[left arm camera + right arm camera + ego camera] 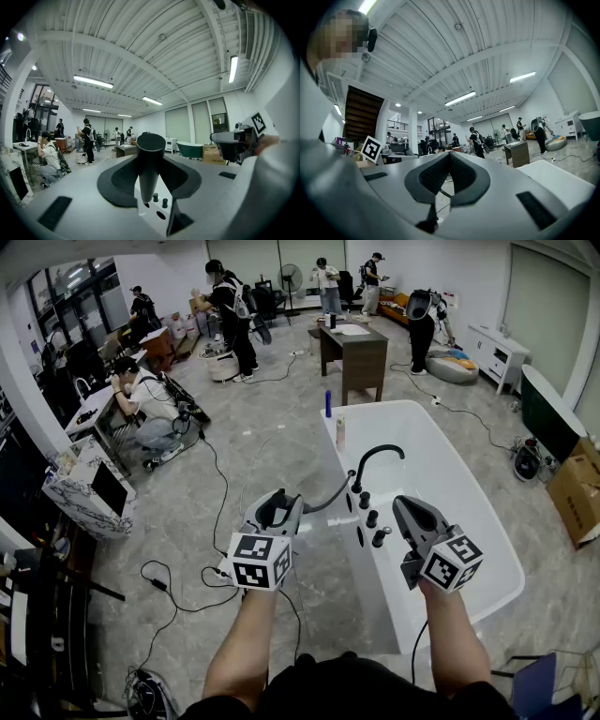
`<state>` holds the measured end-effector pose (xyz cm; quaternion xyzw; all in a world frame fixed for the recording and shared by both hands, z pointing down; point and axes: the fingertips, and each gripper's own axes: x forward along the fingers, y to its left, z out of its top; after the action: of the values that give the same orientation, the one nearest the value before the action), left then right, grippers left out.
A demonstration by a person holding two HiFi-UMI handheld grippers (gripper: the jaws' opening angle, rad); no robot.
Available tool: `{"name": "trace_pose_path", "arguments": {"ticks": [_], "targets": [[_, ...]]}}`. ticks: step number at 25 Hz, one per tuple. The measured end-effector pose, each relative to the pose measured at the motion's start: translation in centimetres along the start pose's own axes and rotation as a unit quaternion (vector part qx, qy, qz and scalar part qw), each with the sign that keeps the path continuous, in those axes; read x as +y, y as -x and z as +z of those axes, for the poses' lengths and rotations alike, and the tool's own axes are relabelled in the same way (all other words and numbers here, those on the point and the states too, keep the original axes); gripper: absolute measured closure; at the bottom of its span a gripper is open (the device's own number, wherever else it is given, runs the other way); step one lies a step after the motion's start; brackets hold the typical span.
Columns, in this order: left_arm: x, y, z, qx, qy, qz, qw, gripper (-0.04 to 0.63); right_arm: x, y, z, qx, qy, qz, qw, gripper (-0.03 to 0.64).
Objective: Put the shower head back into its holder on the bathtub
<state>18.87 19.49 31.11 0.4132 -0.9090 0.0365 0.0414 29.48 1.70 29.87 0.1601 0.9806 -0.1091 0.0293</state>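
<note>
The white bathtub (487,549) stands straight ahead, with a black curved faucet (375,457) and several black knobs (371,518) on its left rim. My left gripper (273,509) hovers just left of that rim, shut on the black shower head handle (150,157), which stands upright between the pads. The grey hose (328,502) runs from it to the faucet base. My right gripper (406,509) hangs over the tub interior, right of the knobs, jaws shut with nothing in them (449,157). I cannot make out the holder among the fittings.
Two bottles (328,404) stand on the tub's far left rim. A brown desk (354,351) is behind the tub. Cables (178,592) lie on the floor at left, near a marble-patterned cabinet (89,488). Several people work in the background. A cardboard box (577,493) sits at right.
</note>
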Motion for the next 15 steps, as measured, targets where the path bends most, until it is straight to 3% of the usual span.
{"name": "trace_pose_path", "arguments": {"ticks": [15], "targets": [[-2.3,0.6,-1.2,0.018,0.007,0.010,0.9998,0.443,-1.1,2.6,-0.2,-0.003,-0.008,0.011,1.000,0.603]]}}
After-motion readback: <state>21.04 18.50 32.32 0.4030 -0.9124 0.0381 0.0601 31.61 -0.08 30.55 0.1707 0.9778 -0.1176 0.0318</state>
